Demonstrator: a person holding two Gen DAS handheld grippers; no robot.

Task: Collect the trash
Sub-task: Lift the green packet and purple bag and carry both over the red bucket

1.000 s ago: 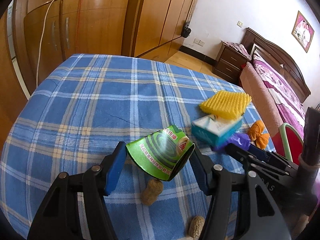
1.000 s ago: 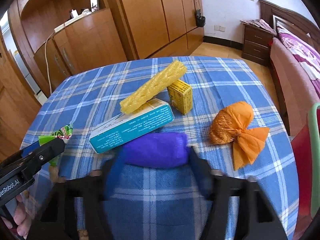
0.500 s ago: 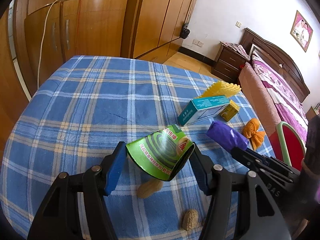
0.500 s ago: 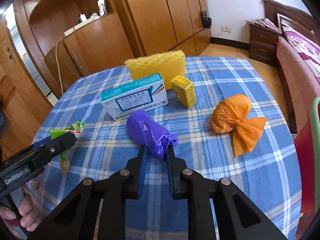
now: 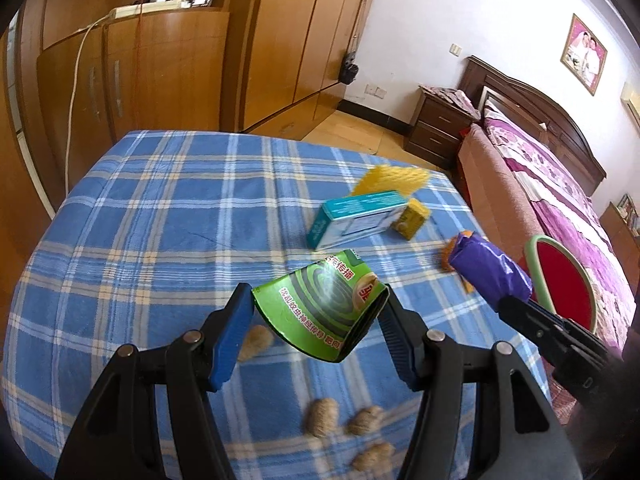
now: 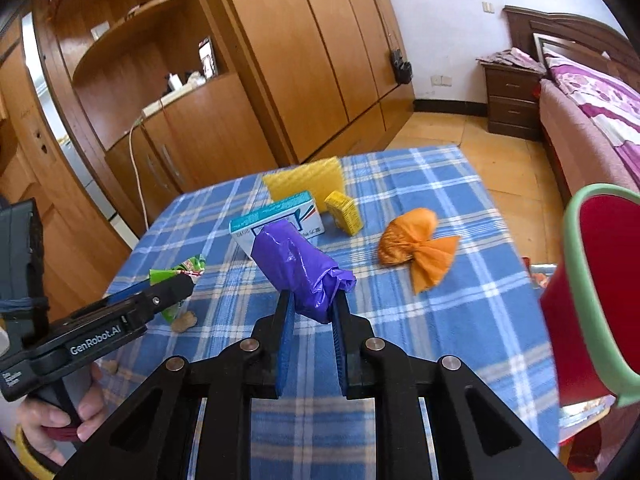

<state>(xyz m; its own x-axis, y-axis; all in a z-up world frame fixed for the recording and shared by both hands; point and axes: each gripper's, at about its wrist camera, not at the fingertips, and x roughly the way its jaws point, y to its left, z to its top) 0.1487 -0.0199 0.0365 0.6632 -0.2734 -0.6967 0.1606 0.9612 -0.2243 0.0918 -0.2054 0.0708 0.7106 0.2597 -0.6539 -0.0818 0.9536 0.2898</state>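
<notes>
Purple plastic bag [image 6: 301, 268] sits pinched between the right gripper [image 6: 311, 312] pads, lifted above the blue checked tablecloth [image 5: 160, 216]. Green torn carton [image 5: 320, 312] is clamped in the left gripper [image 5: 316, 322], also above that cloth, where an orange bag [image 6: 416, 246], teal box [image 6: 276, 220] and peanut shells [image 5: 320, 422] lie.

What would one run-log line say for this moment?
left gripper: shut on green carton | right gripper: shut on purple bag | orange bag, boxes: on table
</notes>
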